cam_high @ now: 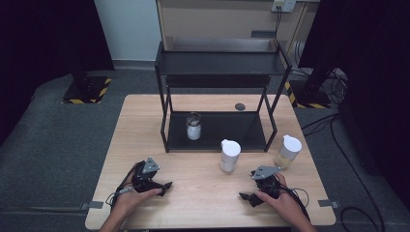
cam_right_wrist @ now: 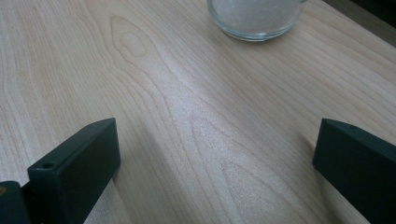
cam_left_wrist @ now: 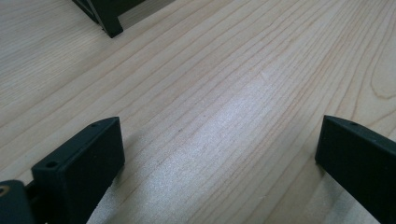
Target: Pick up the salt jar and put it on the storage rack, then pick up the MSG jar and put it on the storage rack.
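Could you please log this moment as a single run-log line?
left gripper: open, empty, on table | right gripper: open, empty | white-lidded jar: ahead of right gripper | small jar: on rack

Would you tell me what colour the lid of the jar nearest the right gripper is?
White; the lid of the jar nearest the right gripper shows best in the high view.

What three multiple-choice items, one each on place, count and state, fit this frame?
1. Where does the open jar stand? A on the rack's lower shelf; B on its top shelf; C on the floor.
2. How many white-lidded jars stand on the table? A one; B two; C four.
3. How are the left tongs? A shut on a jar; B shut empty; C open and empty.

A: it sits on the black rack's lower shelf.
B: one by the rack's front, one to its right.
C: bare wood lies between the parted jaws.
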`<state>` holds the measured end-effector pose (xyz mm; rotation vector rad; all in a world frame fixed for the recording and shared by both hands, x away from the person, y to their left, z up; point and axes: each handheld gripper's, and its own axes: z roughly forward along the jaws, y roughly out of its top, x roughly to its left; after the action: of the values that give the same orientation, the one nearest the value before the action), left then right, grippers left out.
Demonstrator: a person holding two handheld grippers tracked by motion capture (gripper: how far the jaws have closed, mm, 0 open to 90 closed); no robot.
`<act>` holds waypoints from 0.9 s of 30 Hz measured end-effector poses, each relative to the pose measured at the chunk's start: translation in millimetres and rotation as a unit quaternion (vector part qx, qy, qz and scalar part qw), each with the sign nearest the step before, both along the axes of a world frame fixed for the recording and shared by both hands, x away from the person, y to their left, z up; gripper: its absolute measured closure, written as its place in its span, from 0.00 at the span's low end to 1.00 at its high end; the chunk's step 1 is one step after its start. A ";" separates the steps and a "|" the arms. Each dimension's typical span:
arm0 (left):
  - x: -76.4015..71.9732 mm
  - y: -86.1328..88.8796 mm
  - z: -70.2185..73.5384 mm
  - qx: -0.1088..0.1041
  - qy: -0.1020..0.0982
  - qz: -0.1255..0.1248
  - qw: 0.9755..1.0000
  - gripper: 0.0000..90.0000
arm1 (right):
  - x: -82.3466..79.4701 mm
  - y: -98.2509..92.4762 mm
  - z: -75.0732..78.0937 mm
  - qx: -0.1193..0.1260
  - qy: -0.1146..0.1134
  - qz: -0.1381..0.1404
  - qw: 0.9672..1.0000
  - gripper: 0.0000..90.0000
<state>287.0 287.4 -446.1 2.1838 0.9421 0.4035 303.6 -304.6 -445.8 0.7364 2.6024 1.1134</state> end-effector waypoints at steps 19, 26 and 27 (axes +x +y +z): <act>1.1 0.3 0.1 0.000 0.000 -0.002 1.000 0.00 | -1.7 -0.3 0.2 -0.001 0.000 -0.004 1.000 0.01; 1.2 0.3 0.1 0.001 0.000 -0.002 1.000 0.00 | -1.8 -0.4 0.2 -0.001 0.000 -0.004 1.000 0.01; 1.2 0.3 0.1 0.001 0.000 -0.002 1.000 0.00 | -1.7 -0.4 0.3 -0.001 0.000 -0.004 1.000 0.01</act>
<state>288.2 287.7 -446.0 2.1871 0.9372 0.4013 301.9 -305.0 -445.5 0.7455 2.5977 1.1085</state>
